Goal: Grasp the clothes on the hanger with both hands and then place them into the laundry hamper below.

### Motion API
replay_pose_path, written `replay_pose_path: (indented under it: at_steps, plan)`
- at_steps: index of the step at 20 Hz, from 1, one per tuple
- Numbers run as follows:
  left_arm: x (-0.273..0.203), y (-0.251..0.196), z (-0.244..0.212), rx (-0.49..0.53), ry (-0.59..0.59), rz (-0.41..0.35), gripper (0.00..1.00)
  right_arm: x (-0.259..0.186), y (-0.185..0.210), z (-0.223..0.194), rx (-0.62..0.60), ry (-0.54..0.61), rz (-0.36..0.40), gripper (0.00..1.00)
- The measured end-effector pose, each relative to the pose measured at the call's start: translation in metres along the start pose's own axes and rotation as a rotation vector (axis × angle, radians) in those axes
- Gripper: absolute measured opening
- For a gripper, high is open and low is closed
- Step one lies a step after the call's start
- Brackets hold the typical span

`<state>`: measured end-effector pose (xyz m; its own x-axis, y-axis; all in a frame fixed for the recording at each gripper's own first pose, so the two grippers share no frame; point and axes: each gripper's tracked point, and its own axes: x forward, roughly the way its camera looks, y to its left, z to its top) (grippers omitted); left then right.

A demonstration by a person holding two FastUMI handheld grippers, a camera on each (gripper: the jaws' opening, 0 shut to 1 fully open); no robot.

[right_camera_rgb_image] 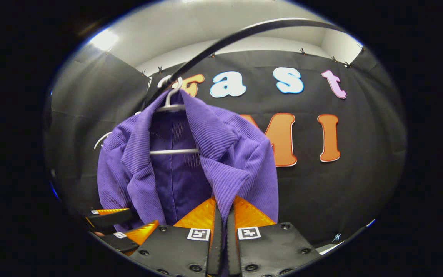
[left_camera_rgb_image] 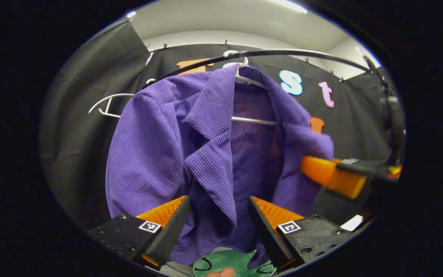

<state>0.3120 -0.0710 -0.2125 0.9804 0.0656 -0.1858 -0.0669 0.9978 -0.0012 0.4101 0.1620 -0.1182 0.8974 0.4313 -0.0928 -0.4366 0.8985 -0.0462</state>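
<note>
On the white plastic hanger point(right_camera_rgb_image: 172, 104) under the black rail hung the purple ribbed jacket point(left_camera_rgb_image: 175, 154); the left gripper point(left_camera_rgb_image: 217, 227) straddled its lapel, fingers apart, while the right gripper point(right_camera_rgb_image: 221, 215) seemingly pinched the other lapel.

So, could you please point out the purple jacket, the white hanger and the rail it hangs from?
purple jacket point(left_camera_rgb_image: 148, 154), left gripper view, on its front panel.
white hanger point(right_camera_rgb_image: 173, 151), right gripper view, on its crossbar.
rail point(right_camera_rgb_image: 221, 43), right gripper view, midway along the dark bar.
</note>
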Motion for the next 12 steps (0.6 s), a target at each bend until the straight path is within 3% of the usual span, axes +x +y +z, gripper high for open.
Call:
replay_pose_path:
  at_steps: [1, 2, 4, 5, 6, 8, 9, 12]
  plan:
    - [0.005, 0.006, -0.004, 0.028, -0.009, 0.050, 0.99, -0.006, -0.004, 0.006, 0.004, -0.011, 0.011, 0.13]
    - [0.011, 0.013, -0.007, 0.046, -0.022, 0.100, 0.92, -0.011, -0.006, 0.011, 0.009, -0.025, 0.024, 0.13]
    - [0.021, 0.022, -0.009, 0.073, -0.042, 0.188, 0.95, -0.020, -0.012, 0.020, 0.008, -0.055, 0.040, 0.13]
    - [0.025, 0.022, -0.008, 0.082, -0.047, 0.210, 0.95, -0.023, -0.014, 0.023, 0.002, -0.065, 0.046, 0.08]
    - [0.029, 0.022, -0.004, 0.087, -0.056, 0.221, 0.92, -0.025, -0.013, 0.025, -0.005, -0.073, 0.053, 0.13]
    - [0.036, 0.023, 0.008, 0.098, -0.087, 0.232, 0.99, -0.028, -0.012, 0.028, -0.015, -0.084, 0.066, 0.13]
    - [0.033, 0.023, 0.014, 0.102, -0.103, 0.228, 0.93, -0.028, -0.012, 0.028, -0.016, -0.087, 0.070, 0.13]
    - [0.026, 0.018, 0.023, 0.099, -0.119, 0.166, 0.40, -0.026, -0.010, 0.030, -0.014, -0.104, 0.076, 0.13]
